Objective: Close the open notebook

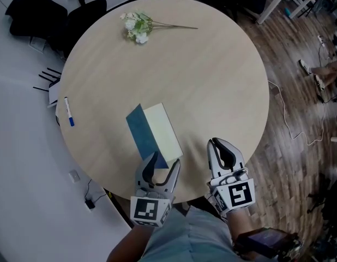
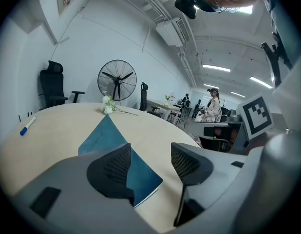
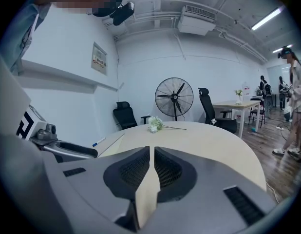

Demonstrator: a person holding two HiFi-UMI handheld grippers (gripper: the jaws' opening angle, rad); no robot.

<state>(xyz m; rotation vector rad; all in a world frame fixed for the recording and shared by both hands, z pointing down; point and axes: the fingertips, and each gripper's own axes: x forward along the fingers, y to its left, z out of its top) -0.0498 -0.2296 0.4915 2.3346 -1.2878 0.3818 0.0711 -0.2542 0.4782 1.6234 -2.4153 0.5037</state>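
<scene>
Head view, round table [image 1: 201, 75] seen from above. Left gripper [image 1: 164, 161]: fingers [image 2: 111, 172] spread wide, pinching nothing. Notebook [image 1: 155, 132] directly ahead of those fingertips and running away from them, its near corner low in the gap between the two fingers and partly behind the left one; contact with either pad not determinable. Blue cover on the side of the left finger, cream page on the side of the right finger; lying flat or lifted, not determinable. Right gripper [image 1: 220, 146]: fingers [image 3: 133, 172] pressed together, only a thin slit between the pads, nothing pinched. Notebook to the left of these closed fingertips, near but apart. Marker pen [image 1: 68, 112] well to the left of the left gripper's fingers, near the table edge. Sprig of white flowers [image 1: 137, 26] far ahead of both pairs of fingertips, at the table's far side. Standing fan [image 2: 117, 80] beyond the flowers, off the table, in the left gripper view.
</scene>
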